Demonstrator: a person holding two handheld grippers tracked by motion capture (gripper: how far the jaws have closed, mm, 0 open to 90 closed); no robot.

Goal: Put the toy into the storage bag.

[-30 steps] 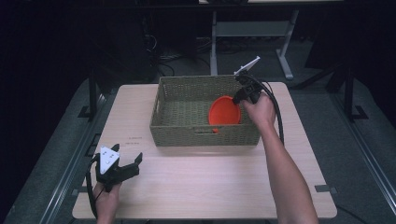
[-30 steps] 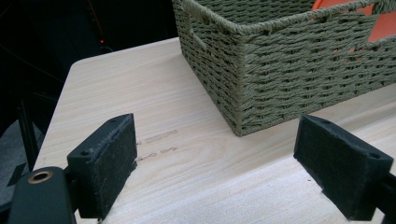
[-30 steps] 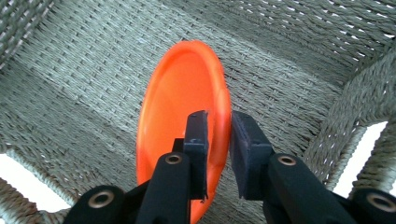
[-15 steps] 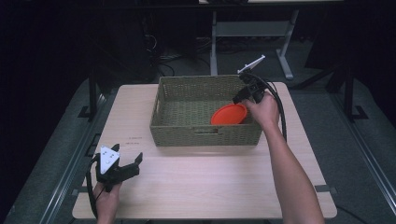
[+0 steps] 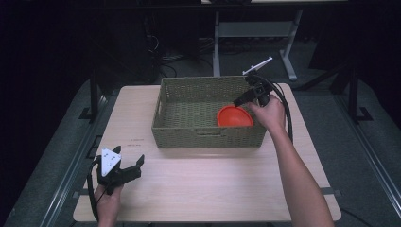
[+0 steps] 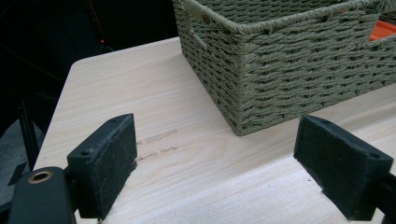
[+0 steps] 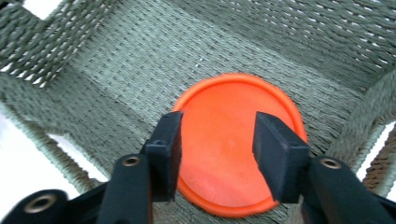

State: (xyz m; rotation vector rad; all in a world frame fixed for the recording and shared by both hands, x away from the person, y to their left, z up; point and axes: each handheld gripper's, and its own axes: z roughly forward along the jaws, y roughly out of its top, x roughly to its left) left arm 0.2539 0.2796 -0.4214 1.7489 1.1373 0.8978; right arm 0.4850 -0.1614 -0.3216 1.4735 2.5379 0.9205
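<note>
One woven basket (image 5: pixel 208 124), one orange disc (image 5: pixel 234 116), two hand-held grippers, one table (image 5: pixel 208 184).

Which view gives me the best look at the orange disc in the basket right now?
The right gripper view: the orange disc lies flat on the basket floor, nearly whole. The high view shows it small at the basket's right end; the left gripper view catches just an orange sliver through a handle hole.

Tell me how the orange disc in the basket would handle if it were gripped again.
The orange disc looks thin and rigid, probably light. Its smooth surface may slip between pads. Lying flat on the basket floor, its edge seems hard to catch.
</note>
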